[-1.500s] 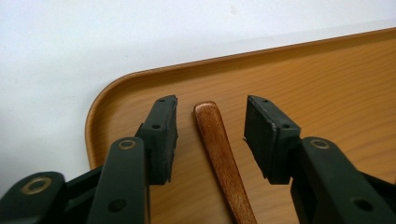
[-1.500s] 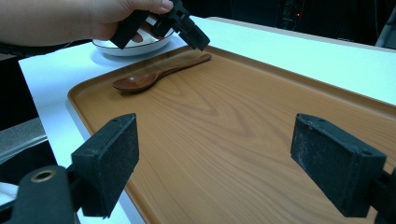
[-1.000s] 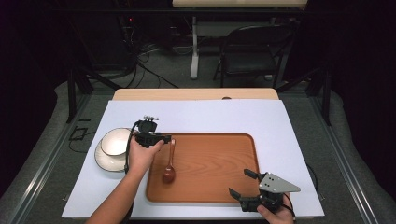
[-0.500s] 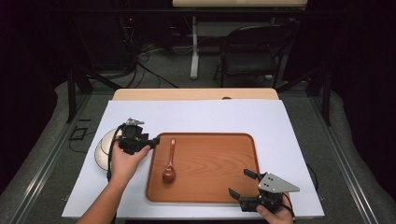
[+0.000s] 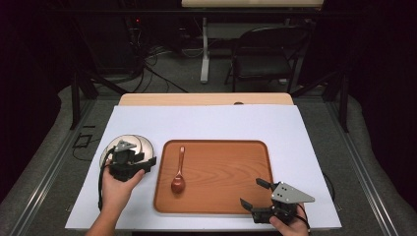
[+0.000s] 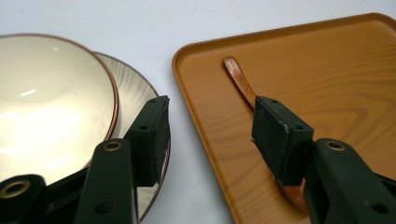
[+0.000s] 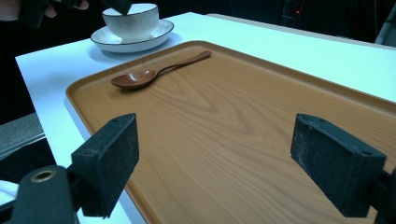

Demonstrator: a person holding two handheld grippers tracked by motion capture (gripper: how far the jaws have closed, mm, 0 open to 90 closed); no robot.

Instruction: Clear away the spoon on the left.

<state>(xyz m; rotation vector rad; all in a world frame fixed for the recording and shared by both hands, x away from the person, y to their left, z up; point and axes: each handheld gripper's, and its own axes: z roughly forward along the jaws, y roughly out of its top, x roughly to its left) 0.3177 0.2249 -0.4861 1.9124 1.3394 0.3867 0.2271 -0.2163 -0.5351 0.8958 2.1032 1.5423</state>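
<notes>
**Left gripper lining up on the bowl**

Now left gripper hovers over bowl on its saucer, jaws just opened apart, empty, likely for the rim. Spoon lies on tray. Right gripper parked at tray corner, jaws apart, out of the way.

A white bowl sits upright on a saucer, just left of the tray.

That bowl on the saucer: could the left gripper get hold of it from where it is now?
Probably yes. The left gripper hangs open and empty right beside the bowl on its saucer, with nothing between them. The spoon lies apart on the tray.
</notes>
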